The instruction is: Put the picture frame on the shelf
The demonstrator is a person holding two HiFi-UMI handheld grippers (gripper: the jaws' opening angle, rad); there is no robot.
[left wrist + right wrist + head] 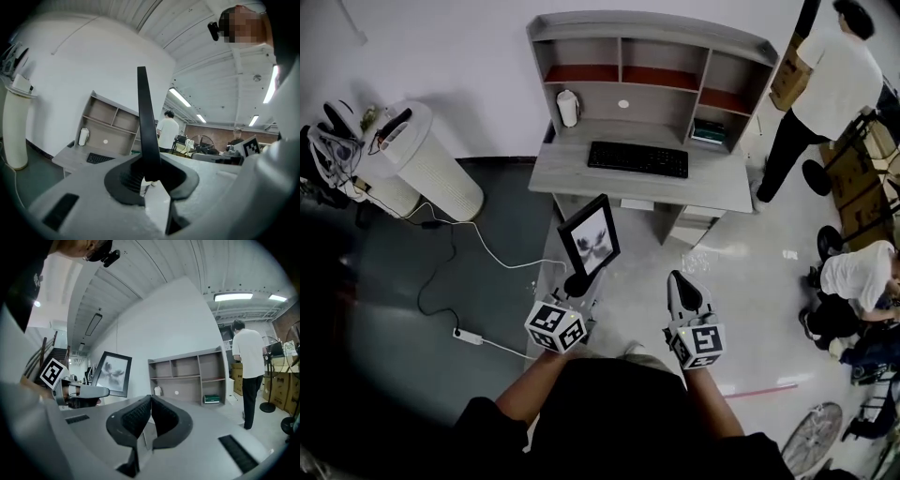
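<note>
Pinching the frame (591, 236) upright at lower centre, left gripper (578, 283) holds it; right gripper (680, 279) jaws pressed together, empty. Shelf (652, 25), upper centre, well apart: placing not yet done.

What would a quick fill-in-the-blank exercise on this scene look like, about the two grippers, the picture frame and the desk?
1. The gripper clamped on the picture frame is the ___ one.
2. The right gripper holds nothing, and its jaws are ___.
3. On the desk lies a black ___.
Missing words: left; shut; keyboard.
</note>
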